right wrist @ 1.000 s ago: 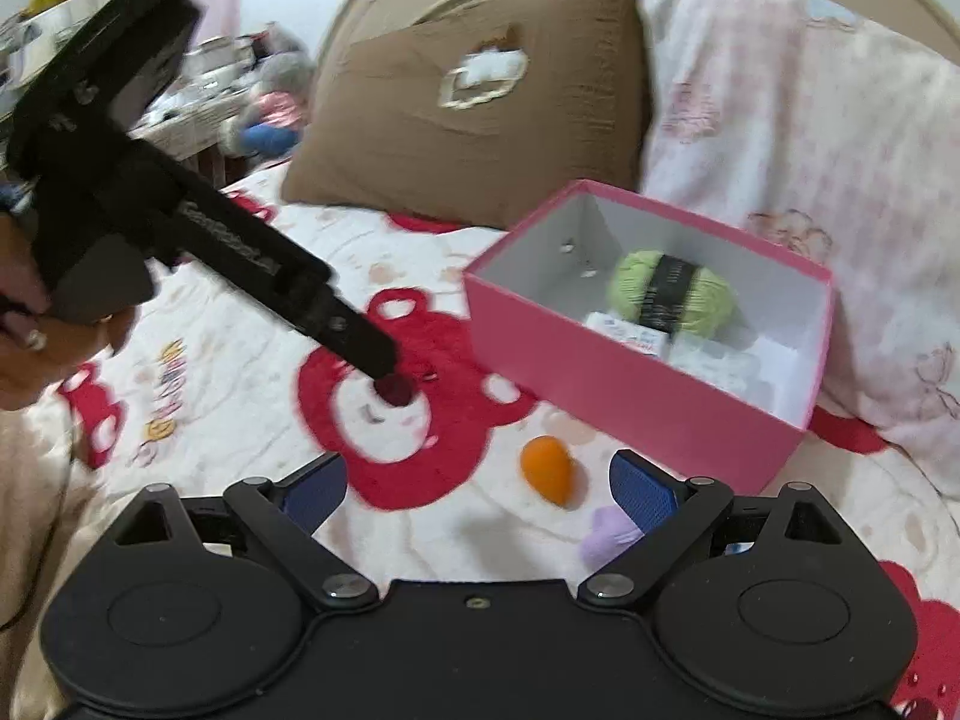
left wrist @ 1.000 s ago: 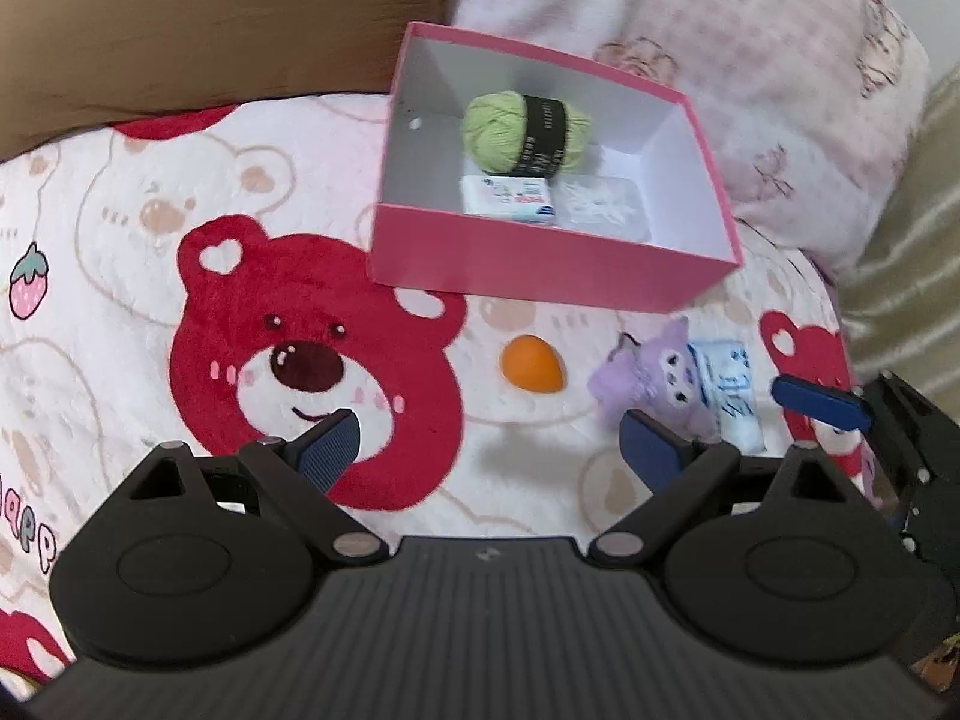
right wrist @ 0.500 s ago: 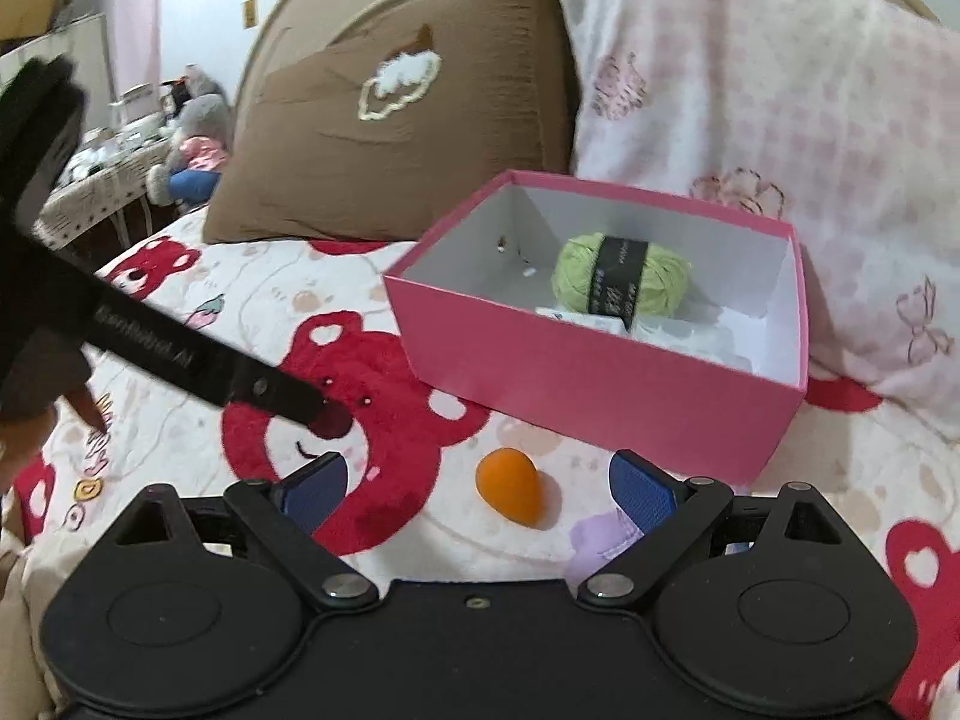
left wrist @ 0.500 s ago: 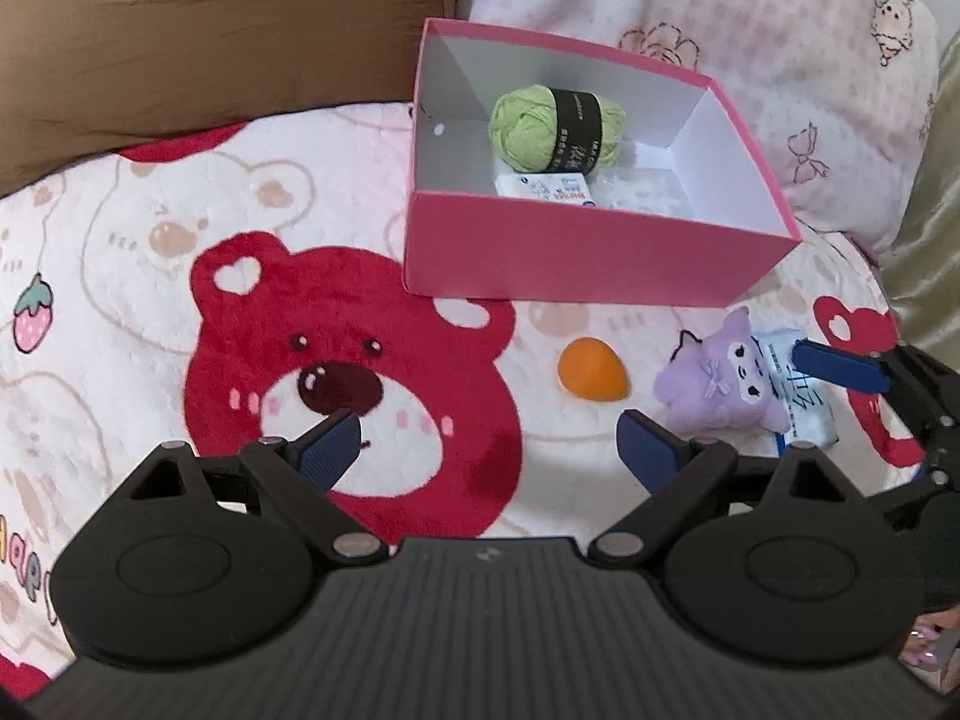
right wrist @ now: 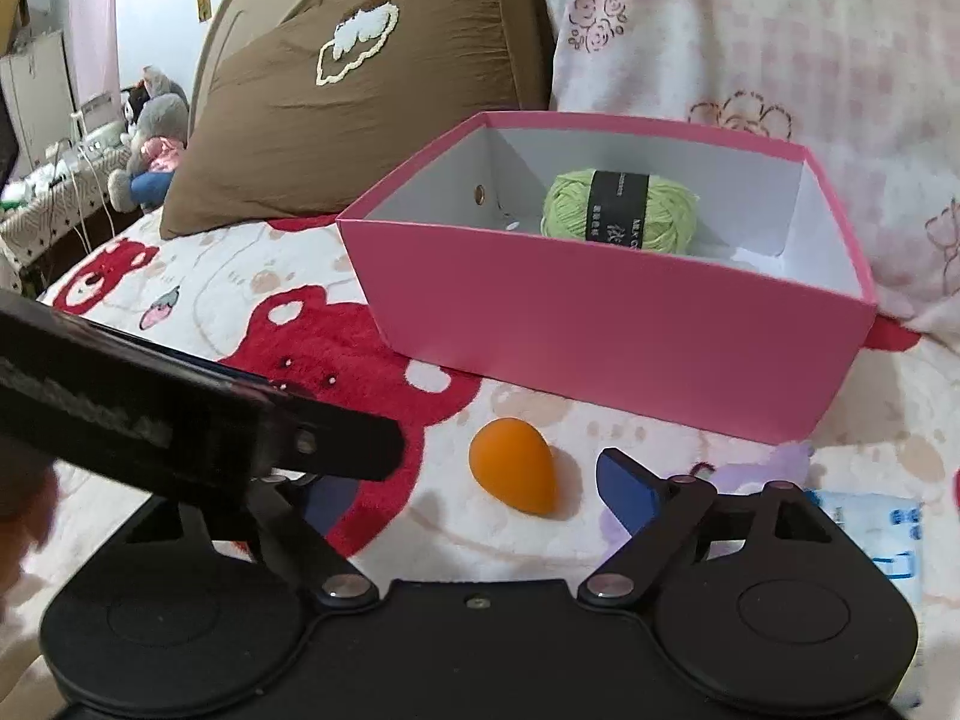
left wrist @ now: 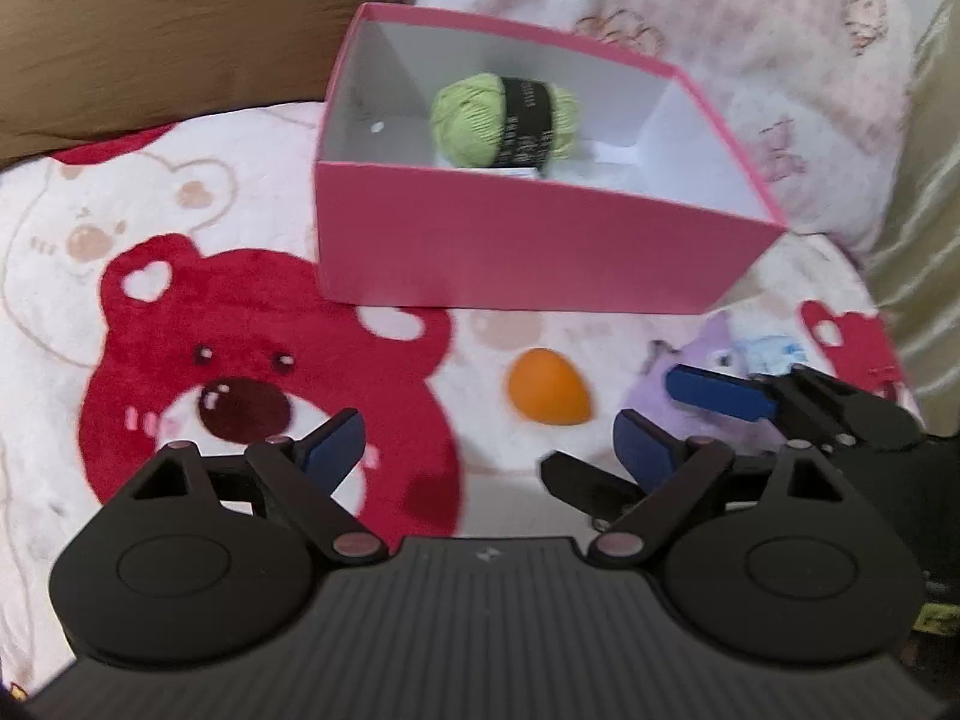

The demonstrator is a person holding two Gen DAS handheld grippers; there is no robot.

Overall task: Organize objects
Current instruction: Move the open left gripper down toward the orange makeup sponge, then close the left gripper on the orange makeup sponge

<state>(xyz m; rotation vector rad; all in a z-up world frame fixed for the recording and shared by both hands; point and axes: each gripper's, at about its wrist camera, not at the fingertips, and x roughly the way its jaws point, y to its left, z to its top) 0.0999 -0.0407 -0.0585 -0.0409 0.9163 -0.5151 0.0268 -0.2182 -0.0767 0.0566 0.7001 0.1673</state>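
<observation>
An orange egg-shaped sponge (left wrist: 549, 396) (right wrist: 516, 468) lies on the bear blanket in front of the pink box (left wrist: 528, 252) (right wrist: 600, 330). Right of it sit a purple plush (left wrist: 708, 348) (right wrist: 756, 468) and a blue-white packet (right wrist: 870, 516). My left gripper (left wrist: 489, 447) hovers low before the sponge, its jaws closing with nothing pressed between them. My right gripper (right wrist: 474, 492) is also closing; the sponge lies just ahead between its fingers, untouched. One of the right fingers (left wrist: 714, 393) reaches over the plush. The left gripper's arm hides the right gripper's left fingertip.
Inside the box is a green yarn ball (left wrist: 504, 120) (right wrist: 618, 210) beside white items. A brown pillow (right wrist: 360, 90) and a pink floral pillow (left wrist: 720, 60) stand behind it. A bedside table with a grey plush toy (right wrist: 150, 144) is far left.
Both grippers have sunk toward the blanket and closer to the box. The right gripper has slid in over the purple plush, and the left gripper's arm now crosses the right wrist view.
</observation>
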